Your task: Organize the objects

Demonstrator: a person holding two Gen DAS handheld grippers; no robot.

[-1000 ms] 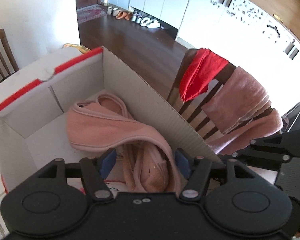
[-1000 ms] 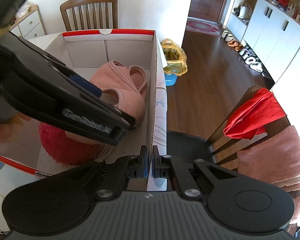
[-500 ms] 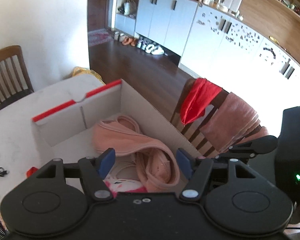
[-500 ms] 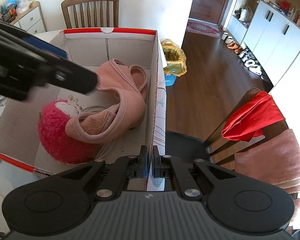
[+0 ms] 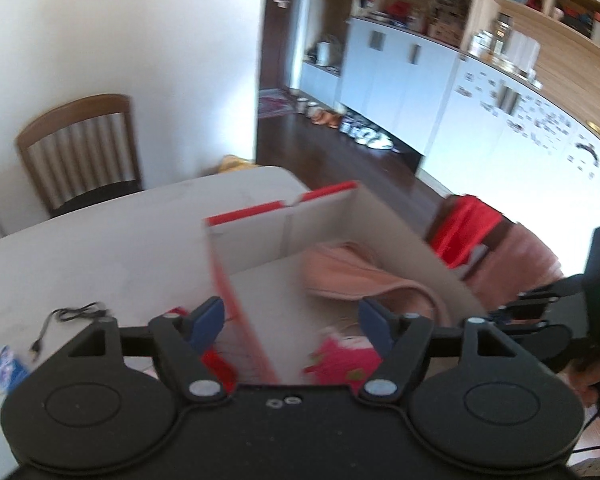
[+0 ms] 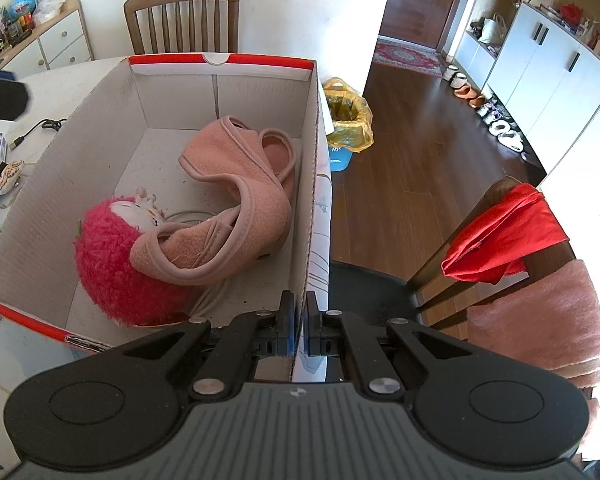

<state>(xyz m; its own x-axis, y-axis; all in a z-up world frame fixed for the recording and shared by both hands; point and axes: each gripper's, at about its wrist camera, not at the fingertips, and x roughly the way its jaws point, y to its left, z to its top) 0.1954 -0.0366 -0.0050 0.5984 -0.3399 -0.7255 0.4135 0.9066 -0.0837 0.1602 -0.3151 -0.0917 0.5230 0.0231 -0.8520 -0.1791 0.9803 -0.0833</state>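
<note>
Right gripper (image 6: pixel 299 330) first: its two blue-padded jaws are pinched together on the near end of the right wall of the open white cardboard box with red rim (image 6: pixel 220 59), one pad inside the wall, one outside. Just past those pads, inside the box, a fuzzy magenta round plush toy (image 6: pixel 112 268) sits against the box's near-left corner, a small pale face on its top. Leaning on it and running toward the box's right wall is a pink fleece slipper-style shoe (image 6: pixel 236 208), its opening turned toward the far end. The far-left part of the box floor is bare.

Over to the left gripper (image 5: pixel 292 322): its jaws are opening, standing wide apart with nothing pressed between the pads; it hangs above the box's near-left wall, and that view is blurred. To the left of the box on the pale round table (image 5: pixel 100 236) lies a thin black cable (image 5: pixel 66 320), with a small blue-and-white carton (image 5: pixel 6 368) near the table's left edge.

Beyond the table's far edge stands a brown wooden slat-back chair (image 6: pixel 182 16). Off the right edge, another chair carries a red cloth (image 6: pixel 504 236) and a pink towel (image 6: pixel 540 320) over its back.
</note>
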